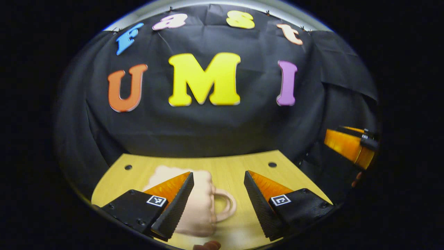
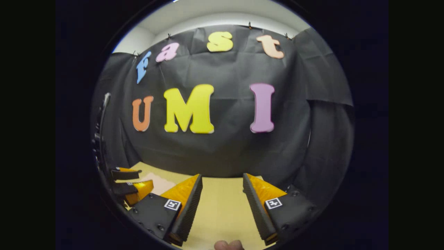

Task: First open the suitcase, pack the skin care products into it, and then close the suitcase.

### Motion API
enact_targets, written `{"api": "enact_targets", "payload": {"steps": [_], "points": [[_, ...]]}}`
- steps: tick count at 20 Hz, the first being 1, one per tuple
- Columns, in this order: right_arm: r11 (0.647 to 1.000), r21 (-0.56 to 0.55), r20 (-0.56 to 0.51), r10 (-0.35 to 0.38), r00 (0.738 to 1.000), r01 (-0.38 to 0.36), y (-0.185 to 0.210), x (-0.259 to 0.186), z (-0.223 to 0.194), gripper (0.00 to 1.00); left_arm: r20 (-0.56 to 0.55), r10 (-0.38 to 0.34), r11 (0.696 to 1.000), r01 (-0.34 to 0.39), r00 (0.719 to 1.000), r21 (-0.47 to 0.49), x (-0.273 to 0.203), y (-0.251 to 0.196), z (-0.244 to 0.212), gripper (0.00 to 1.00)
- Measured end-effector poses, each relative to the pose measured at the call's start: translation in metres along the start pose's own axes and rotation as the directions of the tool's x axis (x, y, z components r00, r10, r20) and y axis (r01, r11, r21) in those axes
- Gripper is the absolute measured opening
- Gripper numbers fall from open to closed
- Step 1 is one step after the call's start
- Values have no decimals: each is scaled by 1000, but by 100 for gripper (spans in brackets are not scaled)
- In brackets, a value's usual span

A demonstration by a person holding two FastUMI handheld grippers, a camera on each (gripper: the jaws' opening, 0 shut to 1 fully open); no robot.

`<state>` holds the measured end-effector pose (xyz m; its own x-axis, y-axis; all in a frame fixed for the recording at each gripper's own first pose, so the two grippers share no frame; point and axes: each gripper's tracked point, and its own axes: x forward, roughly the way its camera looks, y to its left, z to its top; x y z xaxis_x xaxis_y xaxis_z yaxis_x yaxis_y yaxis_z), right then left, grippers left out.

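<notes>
A pale pink suitcase (image 1: pixel 201 205) lies on the bench (image 1: pixel 229 166) in the left gripper view, its left half hidden behind one finger of the left gripper (image 1: pixel 218 194) and its near end cut off at the picture's lower edge. In the right gripper view, a pale corner of the suitcase (image 2: pixel 158 183) peeks out beside the left gripper (image 2: pixel 130 182), itself cropped at the picture's left rim. The right gripper (image 1: pixel 350 144) appears at the right rim of the left gripper view, only partly visible. A fingertip (image 2: pixel 228 245) intrudes at the bottom edge, cut off.
</notes>
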<state>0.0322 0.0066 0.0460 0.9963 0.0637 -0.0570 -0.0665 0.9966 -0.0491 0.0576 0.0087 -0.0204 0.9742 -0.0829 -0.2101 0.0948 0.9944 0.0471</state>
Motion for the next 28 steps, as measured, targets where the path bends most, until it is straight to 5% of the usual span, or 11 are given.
{"api": "enact_targets", "payload": {"steps": [4,8,28], "points": [[1000,27,112,9,994,-12,30,-2,52,81,217,53,998,-48,975,-29,-30,20,75,93],[999,34,163,-2,987,-3,50,-14,65,79,311,76,997,-76,947,-12,-52,24,104,93],[1000,-9,140,-12,990,13,73,-27,53,80,277,122,992,-112,953,-52,-61,28,103,93]]}}
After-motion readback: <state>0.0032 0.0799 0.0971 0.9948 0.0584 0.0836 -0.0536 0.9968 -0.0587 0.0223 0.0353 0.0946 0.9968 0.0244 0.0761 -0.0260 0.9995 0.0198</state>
